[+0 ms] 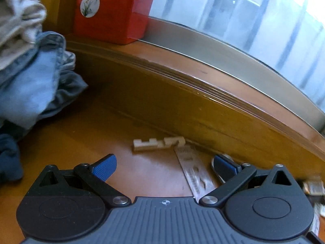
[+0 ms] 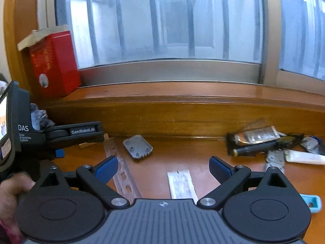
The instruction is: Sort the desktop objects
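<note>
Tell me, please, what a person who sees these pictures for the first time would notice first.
Probably the red box standing upright on the wooden windowsill at the left, bright against the pale window. Next, the clutter of tubes and packets at the desk's right side near the wall, and the grey perforated strip lying flat by the right gripper, whose jaws stand open and empty.

Bare orange-brown wooden tabletop (image 2: 182,158) lies ahead of the right fingers. Perforated grey metal strip (image 2: 121,168) and grey ribbed plastic plate (image 2: 138,146) sit left of it. Cluttered tubes and wrappers (image 2: 274,144) crowd the back right edge. Pile of blue denim clothes (image 1: 34,85) blocks the tabletop's left side. Wooden window ledge (image 2: 182,109) walls the back edge.
</note>
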Demonstrator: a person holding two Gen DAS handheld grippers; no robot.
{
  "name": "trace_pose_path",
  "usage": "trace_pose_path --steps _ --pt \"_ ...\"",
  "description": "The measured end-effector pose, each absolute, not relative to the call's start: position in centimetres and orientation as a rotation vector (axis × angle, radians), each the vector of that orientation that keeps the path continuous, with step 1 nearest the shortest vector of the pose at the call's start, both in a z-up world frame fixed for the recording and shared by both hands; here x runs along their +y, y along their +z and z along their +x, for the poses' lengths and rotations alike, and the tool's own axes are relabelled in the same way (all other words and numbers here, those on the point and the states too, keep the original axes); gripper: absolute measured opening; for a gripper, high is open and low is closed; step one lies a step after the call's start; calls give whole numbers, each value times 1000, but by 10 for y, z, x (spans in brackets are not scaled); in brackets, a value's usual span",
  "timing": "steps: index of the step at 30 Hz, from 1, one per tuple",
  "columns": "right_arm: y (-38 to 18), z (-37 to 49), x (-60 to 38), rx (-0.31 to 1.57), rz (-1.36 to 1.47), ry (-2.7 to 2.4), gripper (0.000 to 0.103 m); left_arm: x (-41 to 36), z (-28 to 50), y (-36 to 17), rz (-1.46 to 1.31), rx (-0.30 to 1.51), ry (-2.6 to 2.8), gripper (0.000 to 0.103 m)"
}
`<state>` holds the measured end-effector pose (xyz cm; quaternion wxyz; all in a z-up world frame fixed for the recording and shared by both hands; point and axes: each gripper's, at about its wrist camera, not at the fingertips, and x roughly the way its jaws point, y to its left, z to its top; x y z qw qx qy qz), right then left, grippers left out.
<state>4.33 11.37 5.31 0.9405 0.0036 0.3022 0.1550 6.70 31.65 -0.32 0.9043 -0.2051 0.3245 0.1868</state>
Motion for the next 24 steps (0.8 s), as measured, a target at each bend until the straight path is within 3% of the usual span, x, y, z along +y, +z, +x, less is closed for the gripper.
trace_pose_path --steps 13,17,19,21,24 --pt "17 105 159 657 -131 358 94 315 100 -36 -362 603 483 102" --pt "10 117 168 668 -150 387 93 317 102 -40 -350 583 498 98" --pt "7 122 172 678 -155 403 92 319 102 -40 -356 575 500 91" --pt "4 127 176 688 -160 419 89 320 100 -40 -359 566 494 74" --pt "1 133 181 695 -165 444 83 324 99 -41 -344 570 479 64"
